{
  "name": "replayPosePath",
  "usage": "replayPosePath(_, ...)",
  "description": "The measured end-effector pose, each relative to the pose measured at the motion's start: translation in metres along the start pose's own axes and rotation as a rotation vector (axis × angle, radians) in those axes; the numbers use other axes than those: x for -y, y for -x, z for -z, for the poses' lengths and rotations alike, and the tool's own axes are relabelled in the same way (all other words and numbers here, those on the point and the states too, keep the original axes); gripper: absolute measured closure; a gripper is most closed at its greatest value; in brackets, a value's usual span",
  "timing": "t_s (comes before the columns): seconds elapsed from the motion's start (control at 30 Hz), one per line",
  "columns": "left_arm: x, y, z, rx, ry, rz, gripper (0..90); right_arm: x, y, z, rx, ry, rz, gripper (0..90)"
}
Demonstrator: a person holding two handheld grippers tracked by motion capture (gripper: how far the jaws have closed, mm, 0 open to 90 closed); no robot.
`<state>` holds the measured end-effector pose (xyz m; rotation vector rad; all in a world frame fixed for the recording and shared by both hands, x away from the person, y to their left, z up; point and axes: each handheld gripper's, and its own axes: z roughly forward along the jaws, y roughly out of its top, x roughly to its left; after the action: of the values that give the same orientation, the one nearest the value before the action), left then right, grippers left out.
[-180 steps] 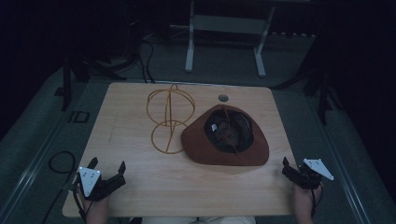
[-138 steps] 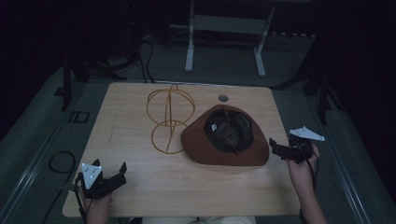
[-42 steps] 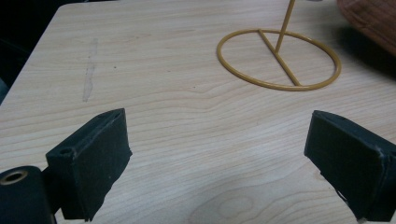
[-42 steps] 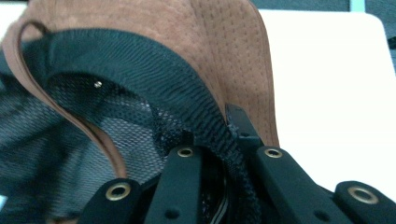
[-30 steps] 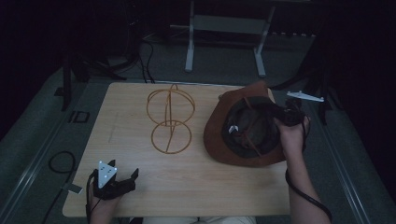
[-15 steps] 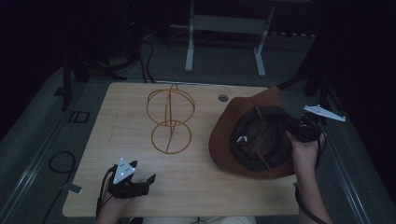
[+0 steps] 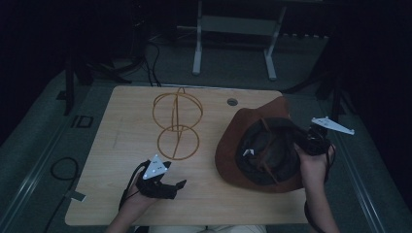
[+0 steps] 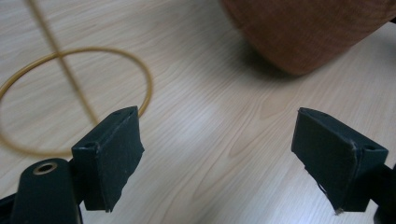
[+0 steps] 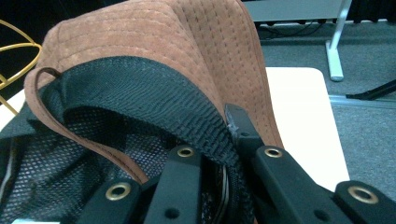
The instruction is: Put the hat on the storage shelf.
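right claw [image 7: 305, 141] pinches hat [image 7: 265, 150] brim, hat tipped up at worktop [image 7: 121, 121] right | left claw [image 7: 167, 187] spread, empty; wire stand [image 7: 177, 124] nearer it, hat to its right

Looks like a dim lab or recording studio: pale wooden desk [image 7: 121, 121] on grey carpet [image 7: 233, 63], white metal stand legs [image 7: 197, 46] beyond the desk, loose black cables [image 7: 145, 58] beside them, black surroundings.

Dim, murky high view; brighter, sharp close-ups.
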<state>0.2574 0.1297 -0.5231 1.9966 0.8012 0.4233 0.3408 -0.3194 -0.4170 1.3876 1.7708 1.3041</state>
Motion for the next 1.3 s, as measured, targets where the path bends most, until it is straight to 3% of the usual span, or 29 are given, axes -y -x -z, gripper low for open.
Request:
replayPosePath(0.07,-0.009,0.002,-0.005,0.014,-0.001,-0.023,16.6,0.001,-0.001,-0.001,-0.006,-0.001,0.004,84.6)
replayPosePath(0.4,-0.049,0.008,-0.028,0.088,0.018,-0.058,17.7,0.002,-0.005,0.001,-0.016,0.012,0.007,84.5)
replayPosePath(0.53,-0.063,0.008,-0.035,0.099,0.028,-0.052,17.8,0.001,-0.008,0.003,-0.021,0.018,0.014,84.5)
replayPosePath(0.6,-0.072,0.009,-0.038,0.095,0.021,-0.073,17.7,0.001,-0.01,0.005,-0.024,0.021,0.022,84.6)
replayPosePath(0.73,-0.093,0.012,-0.041,0.127,0.043,-0.078,17.7,-0.001,-0.014,0.007,-0.035,0.029,0.028,84.5)
replayPosePath(0.97,-0.126,0.022,-0.054,0.112,0.062,-0.13,17.7,-0.002,-0.022,0.01,-0.049,0.038,0.043,84.5)
replayPosePath(1.3,-0.159,0.031,-0.071,0.155,0.103,-0.121,17.7,-0.004,-0.03,0.016,-0.062,0.051,0.062,84.5)
